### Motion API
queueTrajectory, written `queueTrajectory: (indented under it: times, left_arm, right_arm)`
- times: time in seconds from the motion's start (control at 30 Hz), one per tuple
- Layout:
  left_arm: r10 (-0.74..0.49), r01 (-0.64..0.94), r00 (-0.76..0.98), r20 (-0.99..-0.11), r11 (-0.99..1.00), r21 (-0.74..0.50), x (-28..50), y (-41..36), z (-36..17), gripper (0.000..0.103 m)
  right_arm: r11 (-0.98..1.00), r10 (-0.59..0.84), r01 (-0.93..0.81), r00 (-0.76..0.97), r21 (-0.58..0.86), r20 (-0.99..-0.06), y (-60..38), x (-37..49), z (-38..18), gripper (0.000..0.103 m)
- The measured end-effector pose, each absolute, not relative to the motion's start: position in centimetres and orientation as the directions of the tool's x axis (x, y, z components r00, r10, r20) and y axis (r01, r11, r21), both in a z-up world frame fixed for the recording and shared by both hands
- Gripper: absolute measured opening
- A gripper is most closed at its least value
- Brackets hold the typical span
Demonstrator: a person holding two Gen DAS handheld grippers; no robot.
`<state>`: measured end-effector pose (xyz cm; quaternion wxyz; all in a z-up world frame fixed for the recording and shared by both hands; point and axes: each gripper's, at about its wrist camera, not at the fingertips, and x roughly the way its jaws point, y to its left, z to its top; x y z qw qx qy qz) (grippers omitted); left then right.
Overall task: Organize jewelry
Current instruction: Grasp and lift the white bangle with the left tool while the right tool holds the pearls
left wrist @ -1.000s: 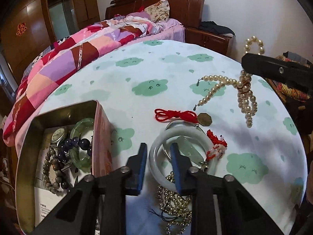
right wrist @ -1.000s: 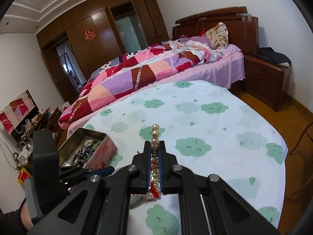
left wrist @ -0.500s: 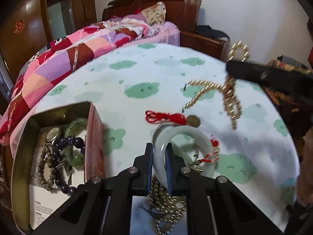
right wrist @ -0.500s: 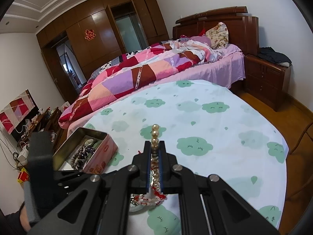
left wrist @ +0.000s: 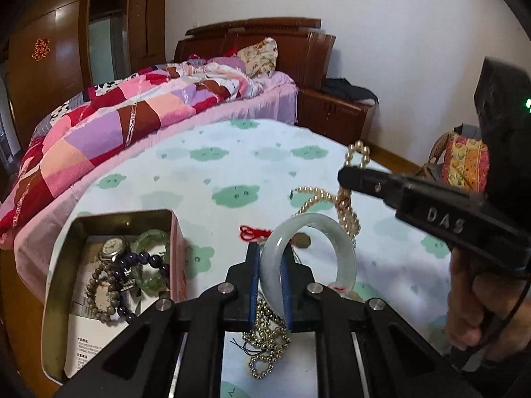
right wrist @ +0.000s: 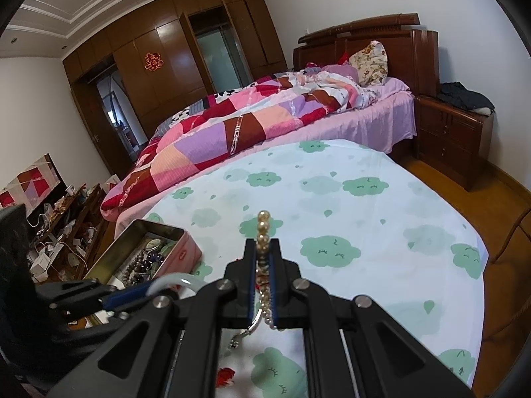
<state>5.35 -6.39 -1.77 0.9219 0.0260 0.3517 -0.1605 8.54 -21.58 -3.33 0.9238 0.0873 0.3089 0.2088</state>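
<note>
My left gripper (left wrist: 269, 258) is shut on a pale white-green jade bangle (left wrist: 343, 248) and holds it upright above the table. My right gripper (right wrist: 264, 252) is shut on a pearl necklace (right wrist: 262, 229); in the left wrist view the necklace (left wrist: 346, 209) hangs from it at right, its strand trailing to the cloth. An open metal tin (left wrist: 59, 265) sits at the left and holds a watch, green bangles and bead bracelets; it also shows in the right wrist view (right wrist: 139, 232). A gold bead strand (left wrist: 265, 341) and a red cord with a coin pendant (left wrist: 252, 233) lie on the cloth.
The table wears a white cloth with green clouds (left wrist: 232, 165). A bed with a patchwork quilt (right wrist: 232, 122) stands behind it. A wooden nightstand (right wrist: 451, 139) is at the far right. A cluttered low shelf (right wrist: 63, 225) stands left of the table.
My left gripper closed on the jade bangle and lifted it upright off the cloth. My right gripper stayed shut on the pearl necklace, raised.
</note>
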Motion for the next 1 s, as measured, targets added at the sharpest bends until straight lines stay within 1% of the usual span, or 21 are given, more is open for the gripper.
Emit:
queueTrajectory:
  times: [0.17,0.5,0.8,1.0]
  left_arm:
    - [-0.316,0.307,0.704,-0.637,0.943,-0.128,5.6,-5.4,-0.9,0.011]
    - [-0.283,0.26,0.723,-0.63,0.957,-0.131,5.8,-3.5,-0.3,0.011]
    - [-0.214,0.189,0.757,-0.617,0.976,-0.107,5.3,-1.1,0.4,0.011]
    - [-0.165,0.13,0.768,-0.619,0.986,-0.102,4.9,1.3,0.5,0.011]
  right_arm:
    - [0.898,0.439,-0.33,0.723,0.291,-0.533,-21.8,8.6,-3.1,0.009]
    - [0.892,0.451,-0.347,0.725,0.29,-0.521,-21.9,8.5,-2.4,0.009]
    - [0.879,0.477,-0.38,0.722,0.288,-0.501,-20.9,7.7,-1.7,0.009]
    - [0.853,0.522,-0.427,0.7,0.301,-0.487,-19.4,7.2,-1.0,0.009]
